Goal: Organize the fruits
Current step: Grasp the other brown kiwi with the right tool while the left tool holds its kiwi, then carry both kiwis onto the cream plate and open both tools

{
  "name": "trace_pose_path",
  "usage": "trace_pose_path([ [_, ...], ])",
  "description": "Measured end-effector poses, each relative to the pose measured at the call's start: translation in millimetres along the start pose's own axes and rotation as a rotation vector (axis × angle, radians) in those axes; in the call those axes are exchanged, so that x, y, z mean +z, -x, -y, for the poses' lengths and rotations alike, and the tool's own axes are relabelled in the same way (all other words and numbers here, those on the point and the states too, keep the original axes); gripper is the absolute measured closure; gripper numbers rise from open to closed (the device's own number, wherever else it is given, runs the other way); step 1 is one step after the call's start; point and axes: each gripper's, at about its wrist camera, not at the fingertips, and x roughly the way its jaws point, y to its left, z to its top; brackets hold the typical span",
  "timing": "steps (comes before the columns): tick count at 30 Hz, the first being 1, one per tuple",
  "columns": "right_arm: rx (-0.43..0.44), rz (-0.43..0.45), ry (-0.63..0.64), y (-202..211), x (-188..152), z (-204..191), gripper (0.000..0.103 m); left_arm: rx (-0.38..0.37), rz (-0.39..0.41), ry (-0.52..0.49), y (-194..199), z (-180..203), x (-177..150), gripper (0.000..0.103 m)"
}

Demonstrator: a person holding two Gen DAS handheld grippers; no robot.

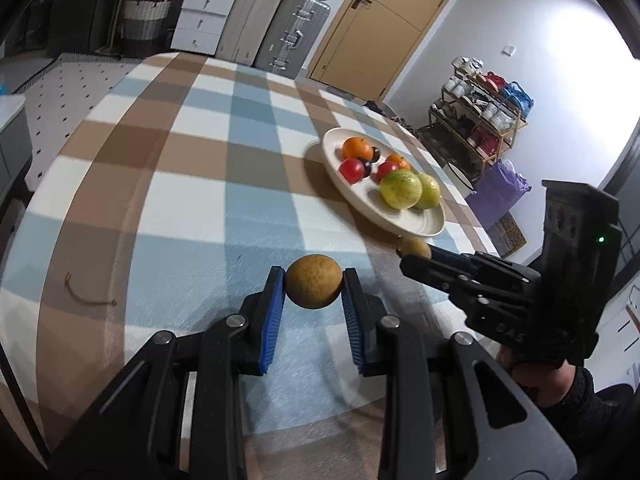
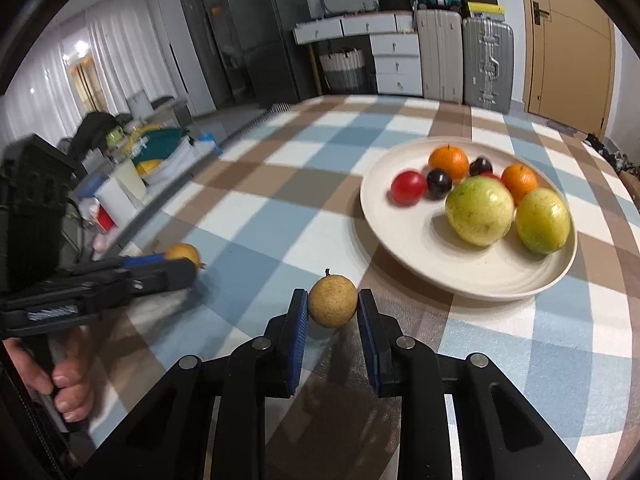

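Above the checked cloth, left gripper (image 1: 314, 286) and right gripper (image 2: 333, 300) each clamping 1 round, tan, speckled fruit.

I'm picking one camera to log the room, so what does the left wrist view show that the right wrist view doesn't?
Left wrist only: a shoe rack against the white wall, a purple bag beside it, and a twig on the tablecloth.

Right wrist only: white curtains, a dark fridge, and clutter on the floor.

Both: the plate of fruit, suitcases, the door, and each tongs, left and right, shut on a brown fruit.
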Motion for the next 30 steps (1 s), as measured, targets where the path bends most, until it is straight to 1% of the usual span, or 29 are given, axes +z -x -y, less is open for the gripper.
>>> trace_pose_path([
  [6,0.056,0.079,-0.054,26,8,14,0.078,-0.011,0.0,-0.054,-10,26,20,0.077],
  [11,0.058,0.128,-0.078,42,17,31,0.078,-0.007,-0.018,-0.108,-30,51,38,0.077],
  [14,0.053,0.143,-0.086,47,20,41,0.078,-0.008,-0.036,-0.129,-47,62,48,0.077],
  [23,0.035,0.141,-0.13,43,23,75,0.078,-0.023,-0.094,-0.158,-93,87,68,0.077],
  [30,0.017,0.124,-0.133,32,21,91,0.078,-0.016,-0.131,-0.171,-120,95,75,0.077],
])
